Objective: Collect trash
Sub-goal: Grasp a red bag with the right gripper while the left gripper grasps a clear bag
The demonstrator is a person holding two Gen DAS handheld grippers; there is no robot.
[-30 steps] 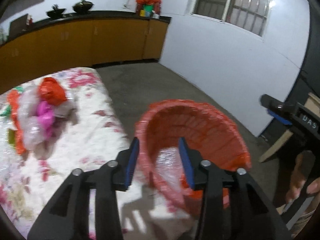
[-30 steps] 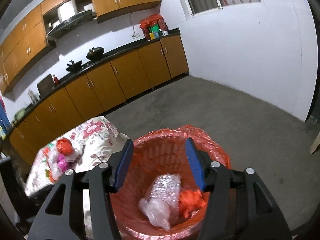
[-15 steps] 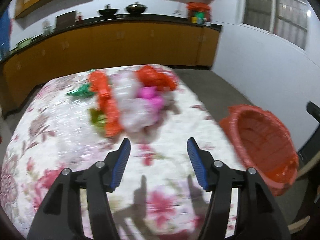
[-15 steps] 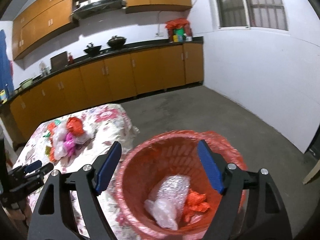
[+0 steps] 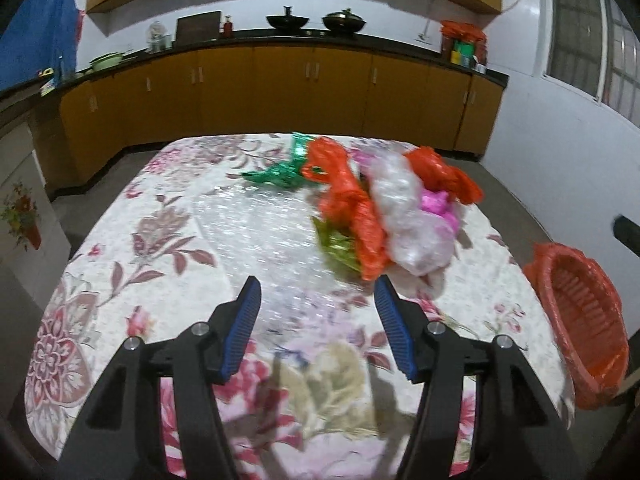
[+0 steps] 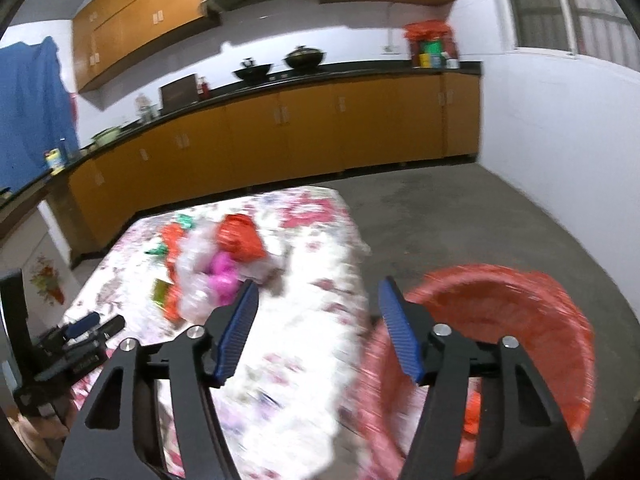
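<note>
A pile of crumpled plastic bags (image 5: 384,204), orange, clear, pink and green, lies on the flowered tablecloth (image 5: 160,240) at the far right of the table. It also shows in the right wrist view (image 6: 212,260). A red basket lined with a red bag (image 5: 580,320) stands off the table's right edge; the right wrist view shows it (image 6: 500,320) with trash inside. My left gripper (image 5: 318,320) is open and empty above the table, short of the pile. My right gripper (image 6: 318,320) is open and empty between the table edge and the basket.
Orange kitchen cabinets with a dark counter (image 5: 280,36) run along the back wall, with woks and jars on top. A concrete floor (image 6: 460,216) lies to the right of the table. A white wall with a window stands at the right. The left gripper shows at the right wrist view's lower left (image 6: 80,340).
My left gripper has swung left from over the basket to over the table, facing the bag pile. My right gripper has turned left from over the basket toward the table edge.
</note>
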